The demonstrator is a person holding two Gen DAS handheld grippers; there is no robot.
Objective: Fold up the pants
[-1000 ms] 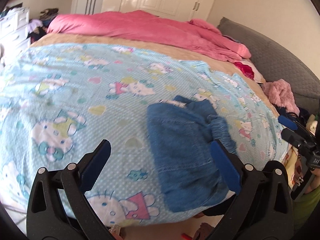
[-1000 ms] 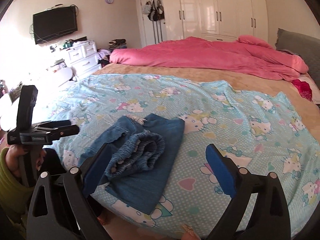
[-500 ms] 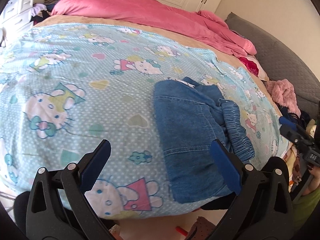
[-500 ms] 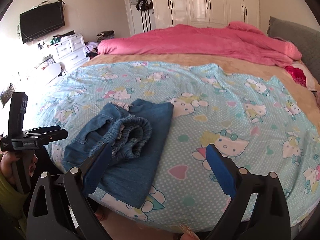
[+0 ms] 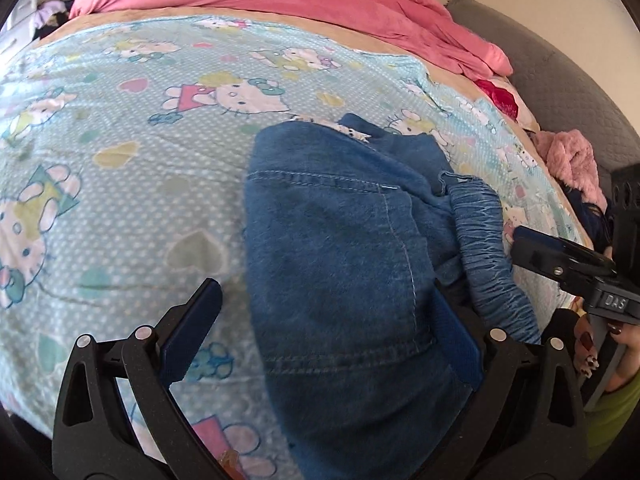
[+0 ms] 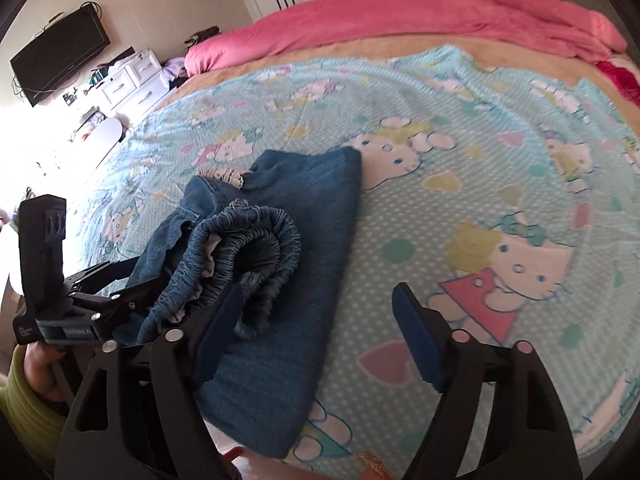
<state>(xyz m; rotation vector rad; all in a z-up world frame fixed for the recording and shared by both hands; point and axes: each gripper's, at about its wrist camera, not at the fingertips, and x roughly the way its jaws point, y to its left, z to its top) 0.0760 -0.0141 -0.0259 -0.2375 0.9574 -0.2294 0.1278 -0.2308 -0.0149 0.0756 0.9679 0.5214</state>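
Two grippers hover over folded denim pants (image 5: 344,264) at the bed's (image 6: 460,184) near edge. My left gripper (image 5: 320,336) gapes wide, straddling the denim from six o'clock. My right gripper (image 6: 316,336), half-narrowed and having just been closing, pinches nothing; the bunched waistband (image 6: 248,256) sits at ten o'clock. Grabbing only that loose elastic could unravel the fold or drag everything floorward.

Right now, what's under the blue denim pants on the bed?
The folded blue denim pants lie on a light blue cartoon-cat blanket, which shows all around them. The part of the blanket directly beneath them is covered, so anything else there cannot be seen.
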